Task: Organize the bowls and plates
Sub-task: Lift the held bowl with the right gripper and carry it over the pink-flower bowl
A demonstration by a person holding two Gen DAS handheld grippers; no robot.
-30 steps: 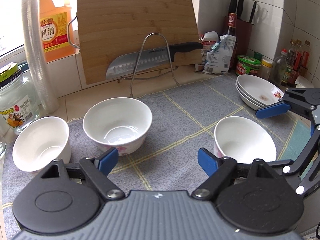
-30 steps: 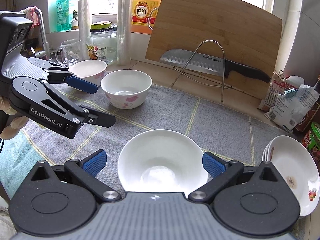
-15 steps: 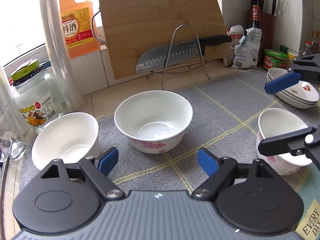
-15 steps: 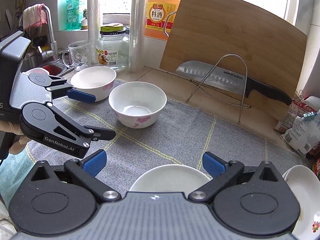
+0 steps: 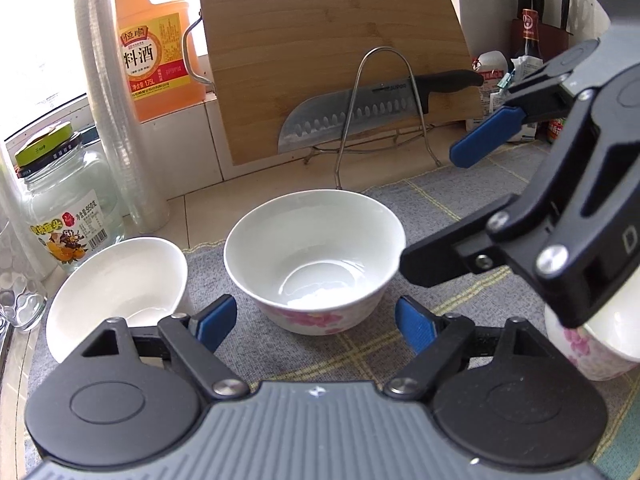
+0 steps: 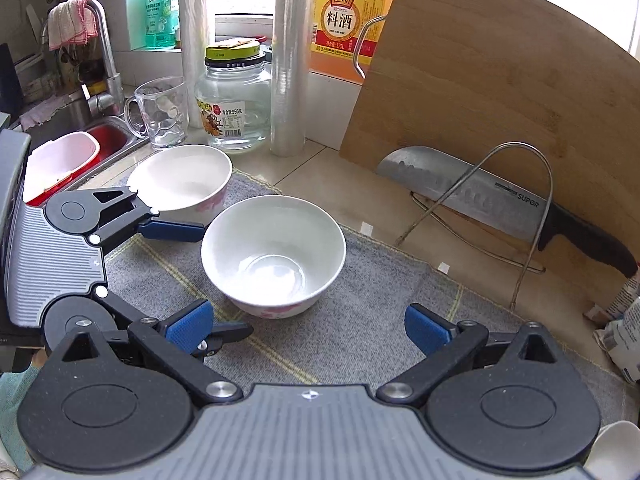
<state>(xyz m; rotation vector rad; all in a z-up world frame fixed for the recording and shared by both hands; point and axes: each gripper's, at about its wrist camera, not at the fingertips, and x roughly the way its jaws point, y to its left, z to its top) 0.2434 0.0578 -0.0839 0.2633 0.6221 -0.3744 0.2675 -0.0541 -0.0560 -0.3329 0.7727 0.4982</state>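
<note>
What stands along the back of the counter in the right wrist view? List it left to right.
Clear glass mug → glass jar with a yellow-green lid → tall stack of clear plastic cups → orange cooking-wine jug → bamboo cutting board.

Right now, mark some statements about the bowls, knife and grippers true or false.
1. The middle bowl is empty. True.
2. The left gripper is clamped on that bowl. False: its jaws are open, nothing between the pads.
3. The knife rests on the wire rack against the cutting board. True.
4. The bowl beside the glass jar lies upside down. False: the far bowl stands mouth up.
5. The right gripper is open. True.
</note>
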